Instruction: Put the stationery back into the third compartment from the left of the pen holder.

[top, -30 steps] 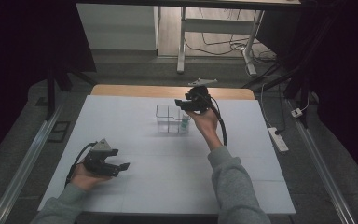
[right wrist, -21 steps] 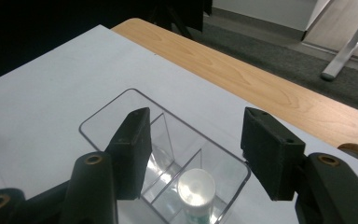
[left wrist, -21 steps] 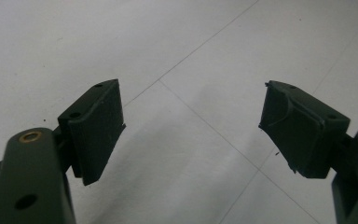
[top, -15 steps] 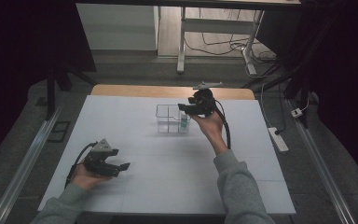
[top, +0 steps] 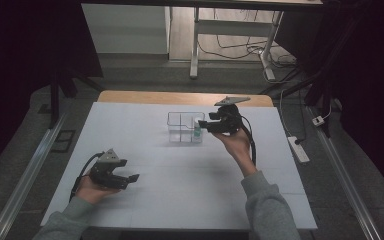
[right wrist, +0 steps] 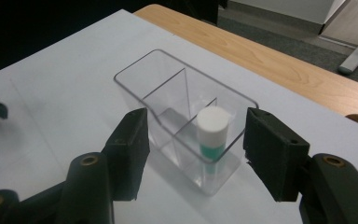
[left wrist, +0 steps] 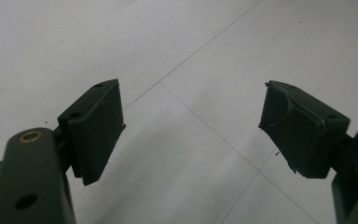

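A clear plastic organizer (top: 182,128) (right wrist: 168,98) with several compartments stands on the white table sheet. A small tube with a white cap and teal body (right wrist: 212,135) (top: 197,131) stands upright in its near right compartment. My right gripper (top: 203,127) (right wrist: 196,149) is open just beside the organizer's right end, jaws wide apart and nothing between them. My left gripper (top: 130,178) (left wrist: 191,130) rests low over the sheet at the front left, open and holding nothing.
The white sheet (top: 145,150) covers the table, with a wooden strip (top: 130,96) along the far edge. A power strip (top: 298,148) lies off the table's right side. Table legs and cables stand on the floor beyond.
My right gripper has drawn back to the right and slightly up from the organizer. The left gripper has stayed in place.
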`<state>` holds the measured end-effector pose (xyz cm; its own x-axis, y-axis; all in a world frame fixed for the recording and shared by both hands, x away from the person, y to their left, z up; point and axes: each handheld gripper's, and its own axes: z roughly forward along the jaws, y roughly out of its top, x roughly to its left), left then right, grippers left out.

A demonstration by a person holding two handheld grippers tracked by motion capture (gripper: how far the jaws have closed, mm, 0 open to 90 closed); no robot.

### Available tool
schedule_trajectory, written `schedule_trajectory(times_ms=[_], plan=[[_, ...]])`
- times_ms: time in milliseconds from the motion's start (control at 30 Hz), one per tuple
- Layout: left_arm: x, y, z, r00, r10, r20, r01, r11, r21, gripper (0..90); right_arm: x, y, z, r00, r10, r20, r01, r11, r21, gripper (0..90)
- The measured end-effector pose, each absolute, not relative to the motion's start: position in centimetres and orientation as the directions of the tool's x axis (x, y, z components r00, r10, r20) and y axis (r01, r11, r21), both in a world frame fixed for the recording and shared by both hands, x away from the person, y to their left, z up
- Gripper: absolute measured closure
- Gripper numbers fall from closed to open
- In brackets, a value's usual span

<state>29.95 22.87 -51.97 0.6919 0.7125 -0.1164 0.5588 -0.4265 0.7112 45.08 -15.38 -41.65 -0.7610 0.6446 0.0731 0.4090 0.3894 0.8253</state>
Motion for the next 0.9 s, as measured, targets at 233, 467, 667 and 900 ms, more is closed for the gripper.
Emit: schedule_trajectory(times_ms=[233,467,667,900], plan=[[29.8,22.8,-51.9,0.695,0.709,-0.114,0.552,-0.426,0.717,20.9,42.6,-16.3,-41.8,-0.780,0.626,0.027,0.382,0.440,0.813,38.3],[29.5,22.9,-52.0,0.696,0.708,-0.116,0.550,-0.423,0.720,21.0,40.0,-18.1,-42.7,-0.787,0.617,0.024,0.378,0.452,0.808,37.1],[29.1,23.1,-52.0,0.690,0.714,-0.118,0.550,-0.411,0.727,21.2,38.3,-20.0,-43.9,-0.785,0.619,0.021,0.389,0.466,0.795,35.9],[28.9,23.1,-52.1,0.691,0.714,-0.112,0.548,-0.417,0.725,21.2,36.3,-22.1,-45.7,-0.789,0.614,0.015,0.386,0.476,0.790,35.4]])
